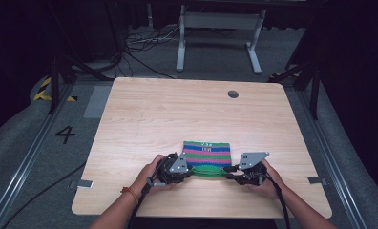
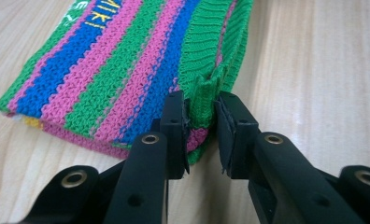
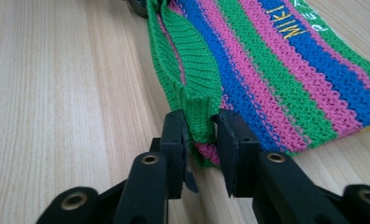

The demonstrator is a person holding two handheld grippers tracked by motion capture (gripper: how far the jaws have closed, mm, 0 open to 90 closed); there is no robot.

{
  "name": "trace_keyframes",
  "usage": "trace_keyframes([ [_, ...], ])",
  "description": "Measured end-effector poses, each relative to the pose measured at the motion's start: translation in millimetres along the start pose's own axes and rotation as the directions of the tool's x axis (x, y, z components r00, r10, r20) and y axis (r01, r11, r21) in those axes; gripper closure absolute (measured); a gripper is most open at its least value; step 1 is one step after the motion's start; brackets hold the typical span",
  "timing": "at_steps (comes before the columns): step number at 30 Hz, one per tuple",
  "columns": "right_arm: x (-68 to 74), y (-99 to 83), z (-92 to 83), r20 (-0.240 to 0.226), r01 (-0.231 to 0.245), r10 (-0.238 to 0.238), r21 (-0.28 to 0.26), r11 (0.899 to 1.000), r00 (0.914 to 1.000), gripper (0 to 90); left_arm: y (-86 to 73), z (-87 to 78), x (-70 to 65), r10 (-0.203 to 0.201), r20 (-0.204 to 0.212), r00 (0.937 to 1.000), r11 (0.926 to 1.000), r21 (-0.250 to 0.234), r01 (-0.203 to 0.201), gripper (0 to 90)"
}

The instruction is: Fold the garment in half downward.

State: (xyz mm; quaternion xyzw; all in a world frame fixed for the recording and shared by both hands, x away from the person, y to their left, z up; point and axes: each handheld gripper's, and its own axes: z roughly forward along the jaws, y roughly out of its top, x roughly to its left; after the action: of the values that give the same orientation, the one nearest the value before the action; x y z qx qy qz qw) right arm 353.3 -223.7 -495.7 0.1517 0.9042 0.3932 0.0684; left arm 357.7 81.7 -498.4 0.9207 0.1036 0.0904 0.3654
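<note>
A folded knitted cloth [image 1: 207, 153] with green, pink and blue stripes lies flat on the wooden table [image 1: 177, 114], near its front edge. My left gripper [image 1: 189, 172] is at the cloth's near left corner and my right gripper [image 1: 229, 175] at its near right corner. In the left gripper view, a small upright fold of the green ribbed hem [image 2: 202, 100] stands between the jaws of the left gripper [image 2: 201, 135]; the pads sit slightly apart and do not squeeze it. The right gripper [image 3: 201, 140] stands the same way around the green hem [image 3: 199, 114].
A round cable hole [image 1: 233, 94] lies near the table's far edge. Beyond the table stand a white frame [image 1: 219, 33] and loose cables [image 1: 144, 45] on the grey floor. Bare tabletop stretches left, right and behind the cloth.
</note>
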Motion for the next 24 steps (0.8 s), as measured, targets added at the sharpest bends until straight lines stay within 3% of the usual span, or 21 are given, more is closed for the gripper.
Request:
trace_keyframes([
  [12,3.0,4.5,0.2,0.027,0.011,-0.011,0.016,1.0,0.9996,61.1,6.7,-0.9,-5.0,0.013,-0.008,0.9999,0.9994,0.033,-0.012,65.2],
  [14,3.2,5.5,-0.9,0.032,0.01,-0.011,0.018,1.0,0.9994,58.8,7.3,-2.0,-4.9,-0.003,-0.003,1.0,0.9995,0.031,0.003,62.2],
  [17,3.2,7.5,-3.6,0.042,0.005,-0.006,0.024,1.0,0.9991,55.3,8.2,-4.6,-4.8,-0.002,-0.028,0.9996,0.9997,0.024,0.002,58.1],
  [24,0.9,10.8,-11.9,0.075,-0.013,0.012,0.024,1.0,0.9971,48.1,7.7,-15.3,-0.1,-0.063,-0.065,0.9959,0.998,-0.014,0.062,41.0],
])
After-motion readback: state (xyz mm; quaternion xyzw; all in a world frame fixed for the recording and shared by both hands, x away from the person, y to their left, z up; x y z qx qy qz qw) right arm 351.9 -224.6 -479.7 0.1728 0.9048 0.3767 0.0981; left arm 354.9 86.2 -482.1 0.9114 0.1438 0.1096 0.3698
